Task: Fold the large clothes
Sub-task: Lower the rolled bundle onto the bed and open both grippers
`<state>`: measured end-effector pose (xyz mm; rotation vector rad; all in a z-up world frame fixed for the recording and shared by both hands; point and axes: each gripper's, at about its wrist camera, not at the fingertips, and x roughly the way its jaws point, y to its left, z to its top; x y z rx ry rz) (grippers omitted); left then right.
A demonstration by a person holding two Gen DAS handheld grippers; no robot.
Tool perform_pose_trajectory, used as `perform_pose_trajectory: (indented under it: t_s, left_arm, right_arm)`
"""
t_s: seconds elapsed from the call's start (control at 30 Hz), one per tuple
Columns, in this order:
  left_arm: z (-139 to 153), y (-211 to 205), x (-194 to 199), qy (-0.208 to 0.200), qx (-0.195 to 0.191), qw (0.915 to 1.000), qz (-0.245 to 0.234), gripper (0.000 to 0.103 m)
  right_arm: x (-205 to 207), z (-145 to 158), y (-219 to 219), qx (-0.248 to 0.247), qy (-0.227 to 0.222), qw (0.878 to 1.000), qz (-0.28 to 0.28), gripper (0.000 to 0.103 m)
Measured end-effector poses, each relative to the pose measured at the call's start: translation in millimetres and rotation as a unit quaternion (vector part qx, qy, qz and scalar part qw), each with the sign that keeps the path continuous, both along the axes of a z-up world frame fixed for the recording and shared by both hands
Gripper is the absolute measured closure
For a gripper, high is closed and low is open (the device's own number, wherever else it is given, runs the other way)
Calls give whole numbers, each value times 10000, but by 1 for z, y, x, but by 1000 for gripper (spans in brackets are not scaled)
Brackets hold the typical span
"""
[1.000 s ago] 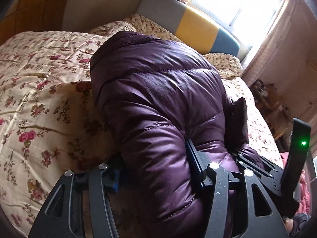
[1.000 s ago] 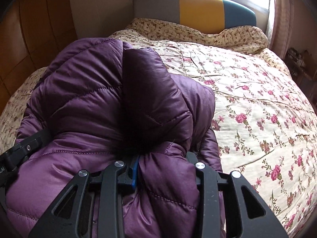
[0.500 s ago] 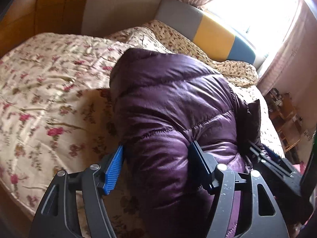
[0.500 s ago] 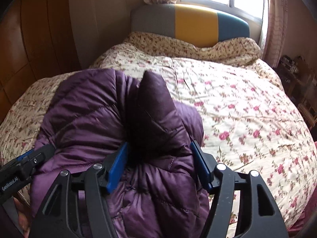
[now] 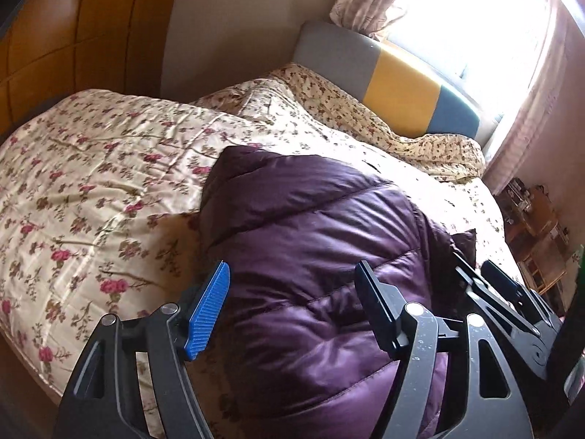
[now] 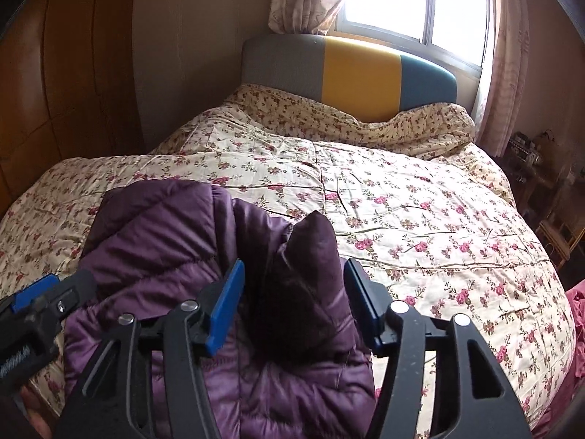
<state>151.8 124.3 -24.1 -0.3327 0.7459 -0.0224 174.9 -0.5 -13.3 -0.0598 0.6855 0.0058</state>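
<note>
Nearest in the left wrist view, the left gripper (image 5: 292, 285) is seen with its jaws spread apart; they have just been opening, and the blue ribbed pads (image 5: 206, 311) stand clear of the fabric, nothing being pinched. The right gripper (image 6: 292, 292) is likewise released: its jaws have just been narrowing a little, yet a gap is left on either side of the dark fold framed between them.

Under both tools the purple quilted puffer jacket (image 5: 310, 256) is laid in a folded bundle on the near part of the bed, towards its left side as seen from the right wrist camera. A dark pointed fold (image 6: 310, 256) is raised at its right edge.

The jacket is borne by a cream floral quilt (image 6: 420, 219). Beyond it a floral pillow (image 6: 365, 120) is set against the grey, yellow and teal headboard (image 6: 358, 69), and a bright window (image 6: 420, 0) with curtains is seen behind.
</note>
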Motion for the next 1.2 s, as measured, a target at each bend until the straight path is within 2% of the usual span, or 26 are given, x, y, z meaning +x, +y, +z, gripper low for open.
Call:
perform_pose_trajectory:
  t_s: [0.57,1.03,1.2]
  left_arm:
    - [-16,-32,13,71,339,9985,-426,33]
    - [-47,-49,18,-41,732,9959,-535,32]
    - [-59,-51,23,-57,662,9967,-471,30]
  right_arm:
    - [24,-43,-25,83,573,9983,-104,50]
    - [32,-82,-38,331,702,9970,-41,49]
    - [33,-91,-38,357,656,9972,-21,49]
